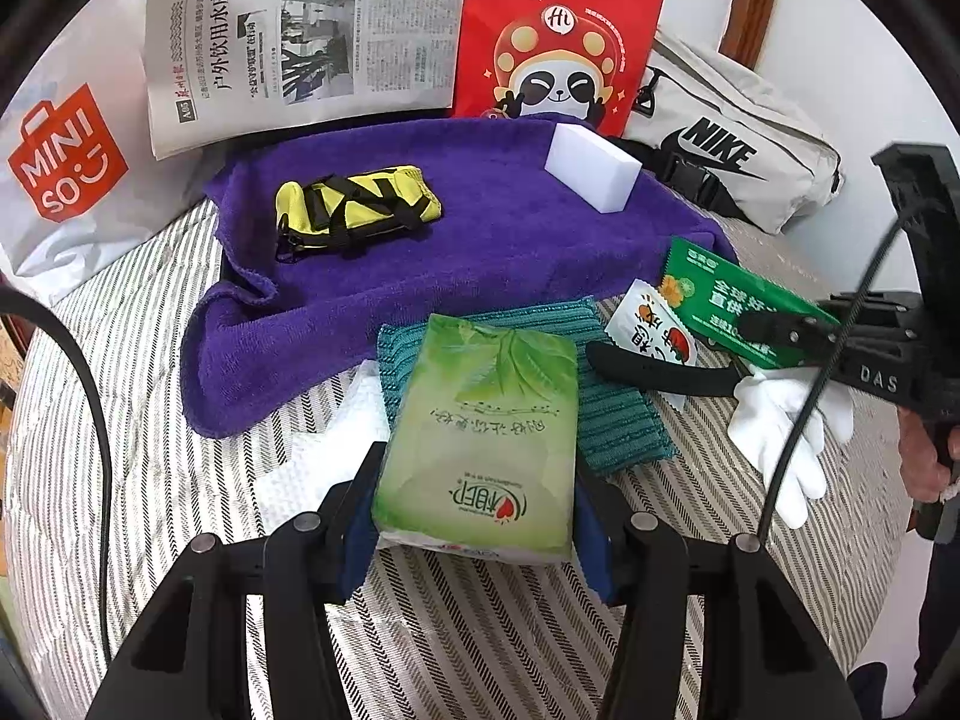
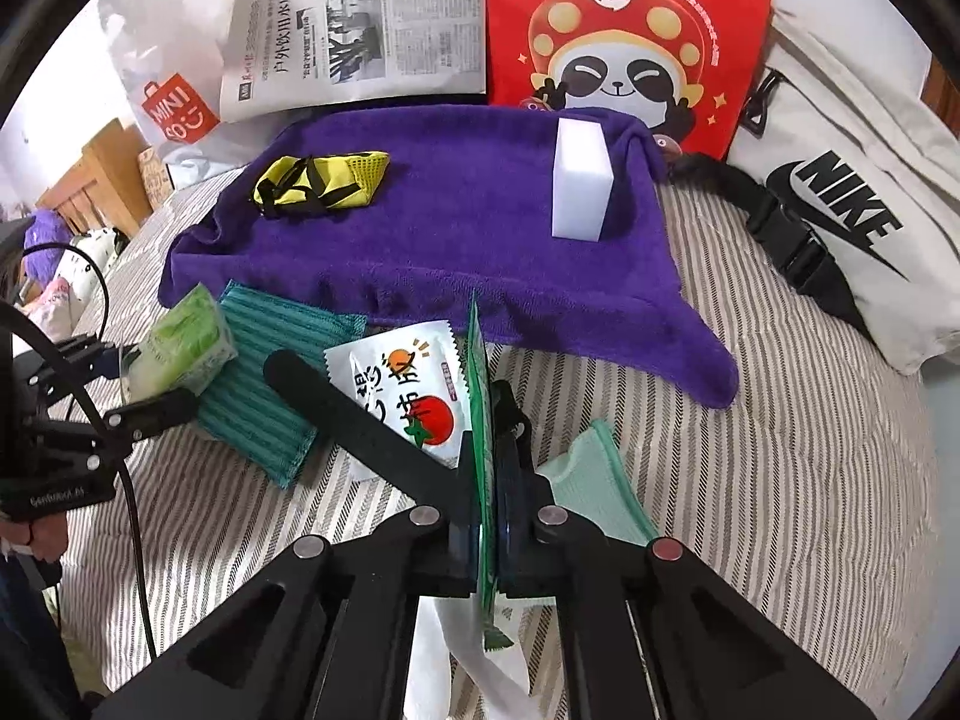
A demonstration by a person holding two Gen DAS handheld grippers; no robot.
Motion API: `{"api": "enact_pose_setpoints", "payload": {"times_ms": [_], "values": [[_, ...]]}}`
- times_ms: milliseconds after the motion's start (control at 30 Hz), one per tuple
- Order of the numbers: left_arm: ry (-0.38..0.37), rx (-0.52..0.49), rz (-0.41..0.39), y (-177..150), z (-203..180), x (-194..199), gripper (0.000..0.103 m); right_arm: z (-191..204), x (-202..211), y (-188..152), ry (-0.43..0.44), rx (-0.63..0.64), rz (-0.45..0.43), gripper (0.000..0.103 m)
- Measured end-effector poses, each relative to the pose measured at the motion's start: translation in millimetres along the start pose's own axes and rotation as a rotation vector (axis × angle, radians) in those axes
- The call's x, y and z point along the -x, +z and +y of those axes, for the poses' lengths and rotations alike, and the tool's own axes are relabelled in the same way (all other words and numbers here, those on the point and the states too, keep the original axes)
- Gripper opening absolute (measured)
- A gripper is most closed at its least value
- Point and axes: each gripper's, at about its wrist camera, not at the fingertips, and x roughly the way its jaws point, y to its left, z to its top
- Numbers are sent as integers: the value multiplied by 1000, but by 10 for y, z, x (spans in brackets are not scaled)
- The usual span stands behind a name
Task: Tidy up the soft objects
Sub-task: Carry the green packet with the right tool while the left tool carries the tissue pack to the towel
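Gripping one soft item per hand, ready for sorting.
Left gripper point(image 1: 474, 516) clamps the tissue pack point(image 1: 480, 438); right gripper point(image 2: 489, 474) pinches the green packet point(image 2: 480, 420) edge-on, near the purple towel point(image 2: 450, 228).

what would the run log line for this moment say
left gripper: shut on tissue pack | right gripper: shut on green packet | purple towel: holds white sponge, yellow pouch

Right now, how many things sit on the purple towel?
2. A yellow-and-black pouch on the purple towel's left part, and a white sponge block near its far right corner. Nothing else shows on it, though folds could hide something small.
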Motion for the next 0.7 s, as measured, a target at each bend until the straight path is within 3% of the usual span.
{"api": "enact_pose_setpoints", "payload": {"times_ms": [300,700], "values": [[-31,11,-35,33,35,151,50,-77,180,-13,3,-37,-43,4],[3,29,-68,219,179,322,50,-151,303,227,16,-47,-106,4]]}}
